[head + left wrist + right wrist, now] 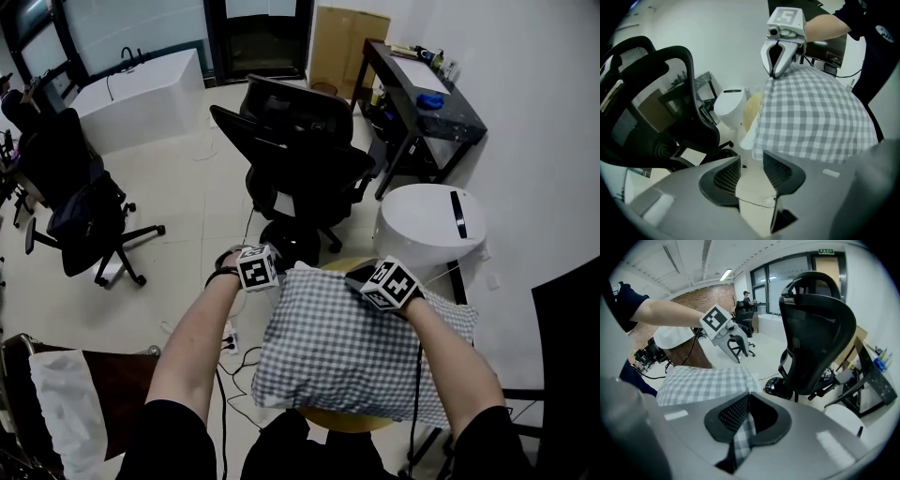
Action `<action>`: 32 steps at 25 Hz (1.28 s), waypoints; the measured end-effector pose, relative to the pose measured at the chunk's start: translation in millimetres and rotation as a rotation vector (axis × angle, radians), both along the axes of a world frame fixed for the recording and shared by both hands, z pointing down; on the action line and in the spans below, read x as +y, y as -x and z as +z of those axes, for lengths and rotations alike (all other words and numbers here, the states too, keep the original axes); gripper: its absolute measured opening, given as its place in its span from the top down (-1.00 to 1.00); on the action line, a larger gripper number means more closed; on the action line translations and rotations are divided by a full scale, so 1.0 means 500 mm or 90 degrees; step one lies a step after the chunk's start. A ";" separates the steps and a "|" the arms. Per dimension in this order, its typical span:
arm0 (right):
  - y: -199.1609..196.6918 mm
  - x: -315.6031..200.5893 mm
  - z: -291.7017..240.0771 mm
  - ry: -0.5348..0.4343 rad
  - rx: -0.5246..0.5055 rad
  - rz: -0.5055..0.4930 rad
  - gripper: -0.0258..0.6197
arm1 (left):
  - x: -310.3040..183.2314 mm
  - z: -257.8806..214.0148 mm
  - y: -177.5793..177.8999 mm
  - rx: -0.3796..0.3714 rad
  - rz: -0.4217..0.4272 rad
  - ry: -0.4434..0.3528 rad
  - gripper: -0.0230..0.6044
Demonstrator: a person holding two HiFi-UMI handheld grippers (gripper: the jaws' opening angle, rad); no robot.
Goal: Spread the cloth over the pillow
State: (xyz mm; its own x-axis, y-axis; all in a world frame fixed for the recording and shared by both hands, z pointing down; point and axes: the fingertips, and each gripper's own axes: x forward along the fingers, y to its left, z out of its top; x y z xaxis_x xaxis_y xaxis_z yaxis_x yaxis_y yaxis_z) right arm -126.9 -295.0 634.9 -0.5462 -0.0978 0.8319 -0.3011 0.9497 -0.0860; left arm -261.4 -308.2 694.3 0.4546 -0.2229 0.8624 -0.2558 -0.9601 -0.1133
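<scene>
Two far corners matter: right gripper [746, 397] jaws are clamped on the checked cloth [347, 342] at 1 o'clock; left gripper [751, 161] jaws sit half open, empty, at 11. Cloth drapes the pillow [746, 137]; best to grip the left corner too and pull evenly.

Quick tally, I'm counting: two grippers, left [752, 169] and right [746, 414], one checked cloth [356, 347], one pillow [746, 138], three black office chairs [277, 111] [319, 180] [80, 202], one white round table [427, 223], one dark desk [427, 98], one cardboard box [349, 42].
</scene>
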 end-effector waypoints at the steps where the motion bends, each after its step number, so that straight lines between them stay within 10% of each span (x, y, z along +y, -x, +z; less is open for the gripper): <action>1: 0.001 0.001 -0.004 -0.003 -0.002 0.000 0.88 | 0.003 0.014 -0.002 -0.013 0.014 0.012 0.39; 7: 0.002 0.009 -0.011 -0.012 -0.008 0.002 0.88 | 0.037 0.071 -0.040 -0.007 0.057 0.105 0.22; 12: -0.002 0.007 -0.011 -0.020 -0.009 0.005 0.88 | 0.056 0.076 -0.055 -0.015 0.104 0.118 0.90; 23: 0.025 -0.032 -0.032 -0.099 0.016 -0.001 0.88 | -0.054 -0.033 0.026 -0.100 0.118 -0.048 0.93; 32: 0.035 -0.086 -0.035 -0.134 0.008 0.045 0.88 | -0.117 -0.059 0.041 -0.139 0.103 -0.090 0.93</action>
State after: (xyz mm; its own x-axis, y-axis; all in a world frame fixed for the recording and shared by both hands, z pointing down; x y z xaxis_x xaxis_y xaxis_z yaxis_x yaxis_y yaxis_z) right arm -144.6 -338.1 617.4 -0.5219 -0.3070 0.7958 -0.3672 0.9230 0.1152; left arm -281.8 -366.7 664.9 0.3010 -0.2877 0.9092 -0.0551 -0.9570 -0.2847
